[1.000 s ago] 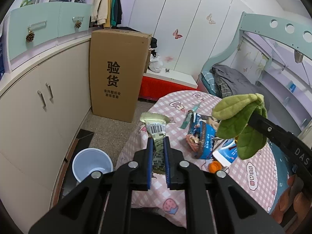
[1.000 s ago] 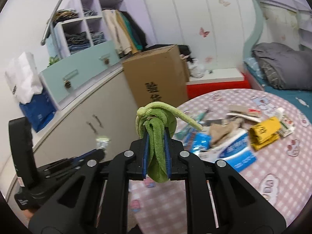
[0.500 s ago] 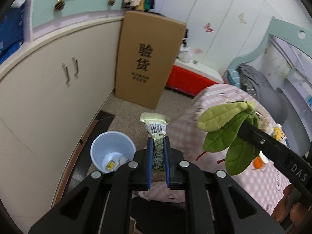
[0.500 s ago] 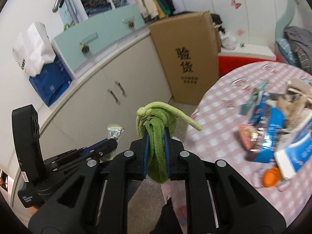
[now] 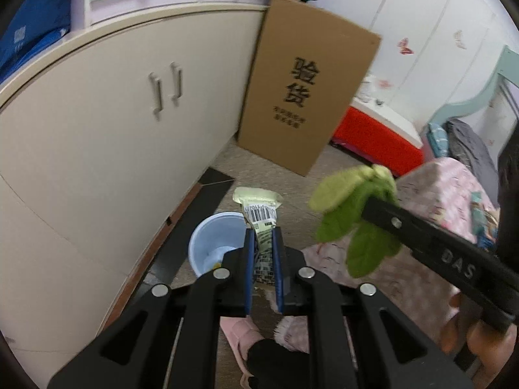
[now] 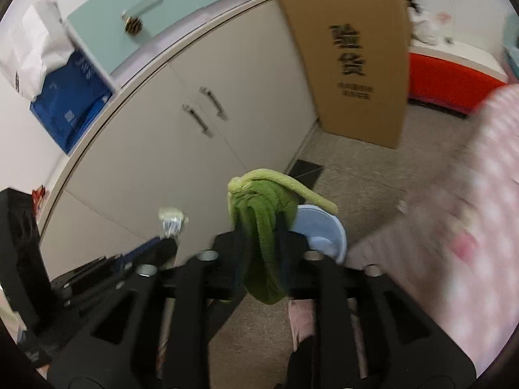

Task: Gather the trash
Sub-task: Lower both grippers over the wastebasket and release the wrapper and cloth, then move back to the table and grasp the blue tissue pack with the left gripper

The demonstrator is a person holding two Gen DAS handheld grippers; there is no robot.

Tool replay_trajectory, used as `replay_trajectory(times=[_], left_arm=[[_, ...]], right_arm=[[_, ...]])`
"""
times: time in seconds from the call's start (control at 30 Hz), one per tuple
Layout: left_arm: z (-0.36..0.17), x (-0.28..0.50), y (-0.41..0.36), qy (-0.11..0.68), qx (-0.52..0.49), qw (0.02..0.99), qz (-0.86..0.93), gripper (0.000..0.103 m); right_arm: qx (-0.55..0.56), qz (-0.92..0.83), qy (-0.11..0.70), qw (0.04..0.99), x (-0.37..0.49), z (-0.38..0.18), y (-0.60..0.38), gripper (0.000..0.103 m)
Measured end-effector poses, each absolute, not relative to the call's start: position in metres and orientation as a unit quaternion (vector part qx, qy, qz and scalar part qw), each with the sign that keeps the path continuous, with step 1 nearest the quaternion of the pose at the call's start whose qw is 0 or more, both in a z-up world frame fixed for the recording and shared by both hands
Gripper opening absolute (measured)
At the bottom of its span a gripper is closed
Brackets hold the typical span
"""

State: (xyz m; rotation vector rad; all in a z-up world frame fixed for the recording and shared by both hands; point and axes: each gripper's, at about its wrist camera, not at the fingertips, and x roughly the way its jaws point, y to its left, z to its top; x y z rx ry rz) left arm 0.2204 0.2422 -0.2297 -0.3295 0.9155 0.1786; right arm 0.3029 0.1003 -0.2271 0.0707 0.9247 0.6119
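Note:
My left gripper (image 5: 262,236) is shut on a pale green wrapper with a barcode (image 5: 259,214), held just above and to the right of a light blue bin (image 5: 211,243) on the floor. The bin holds a small scrap. My right gripper (image 6: 261,227) is shut on a bunch of green leaves (image 6: 262,227), which also shows in the left wrist view (image 5: 353,214). In the right wrist view the bin (image 6: 321,230) lies just behind the leaves, and the left gripper with its wrapper (image 6: 172,220) is to the left.
A cream cabinet (image 5: 113,129) runs along the left. A tall cardboard box (image 5: 308,97) stands on the floor behind the bin. The pink checked table (image 5: 447,194) is at the right. Pink slippers (image 5: 246,334) are below the grippers.
Both grippers have swung left and down, away from the table and towards the bin. The wrapper and the leaves stay held. The bin is now closer and nearly under the left gripper.

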Motion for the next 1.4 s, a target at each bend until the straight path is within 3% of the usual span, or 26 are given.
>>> replay_trajectory(times=[0.03,0.3,0.73,1.17,1.23,1.27,1.4], left_arm=[[-0.234,0.223,0.248,0.444,-0.161,0.877,0.093,0.010],[-0.254,0.236,0.266,0.460,-0.169,0.865,0.109,0.010],[-0.256,0.245,0.240,0.471,-0.159,0.864,0.083,0.010],[-0.252,0.292,0.237,0.466,-0.155,0.866,0.092,0.013],[-0.256,0.301,0.240,0.469,-0.153,0.863,0.109,0.044],[-0.258,0.303,0.242,0.472,-0.153,0.860,0.121,0.068],[-0.259,0.299,0.243,0.470,-0.165,0.858,0.124,0.069]], right_arm=[[0.016,0.281,0.438,0.854,0.307,-0.231,0.108,0.069],[-0.012,0.245,0.445,0.861,0.302,-0.240,0.106,0.069],[-0.024,0.210,0.365,0.907,0.274,-0.209,0.075,0.069],[0.082,0.182,0.335,0.921,0.280,-0.200,0.036,0.072],[0.084,0.179,0.337,0.920,0.281,-0.200,0.035,0.072],[0.084,0.180,0.338,0.920,0.280,-0.201,0.036,0.072],[0.080,0.183,0.342,0.918,0.280,-0.201,0.039,0.072]])
